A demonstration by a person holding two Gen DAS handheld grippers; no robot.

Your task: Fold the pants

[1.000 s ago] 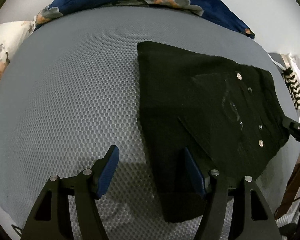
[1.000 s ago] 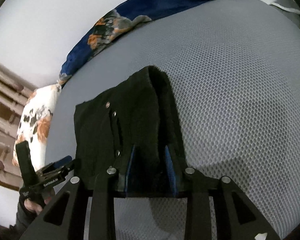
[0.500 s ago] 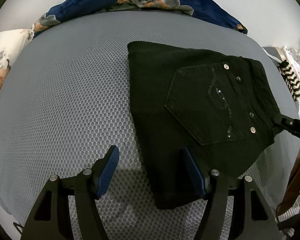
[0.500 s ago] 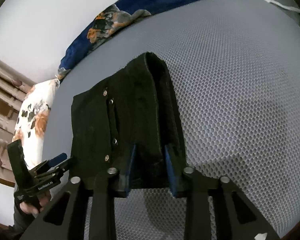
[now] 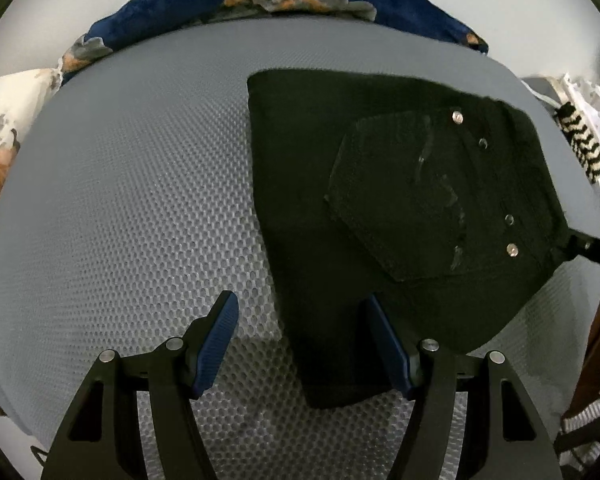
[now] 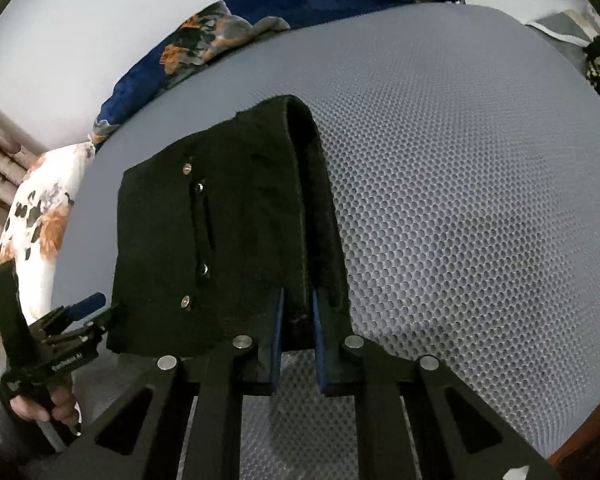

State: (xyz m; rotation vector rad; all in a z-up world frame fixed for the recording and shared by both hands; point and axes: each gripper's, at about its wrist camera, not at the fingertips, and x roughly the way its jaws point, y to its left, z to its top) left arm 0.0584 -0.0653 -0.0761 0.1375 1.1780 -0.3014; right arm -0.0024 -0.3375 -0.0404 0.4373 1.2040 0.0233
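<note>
- Two grippers over the grey mesh mat (image 5: 120,200) — black pants (image 5: 380,208) lie folded on it.
- Right gripper (image 6: 298,320) is closing, pads pinching the pants' edge.
- Left gripper (image 5: 300,344) gapes wide, straddling the pants' corner, gripping nothing.

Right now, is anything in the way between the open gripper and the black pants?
Nothing visible blocks it. The left gripper stands open right over the near edge of the black pants, with only the grey mesh mattress under them. The right gripper is closing, with the pants' folded edge between its pads.
</note>
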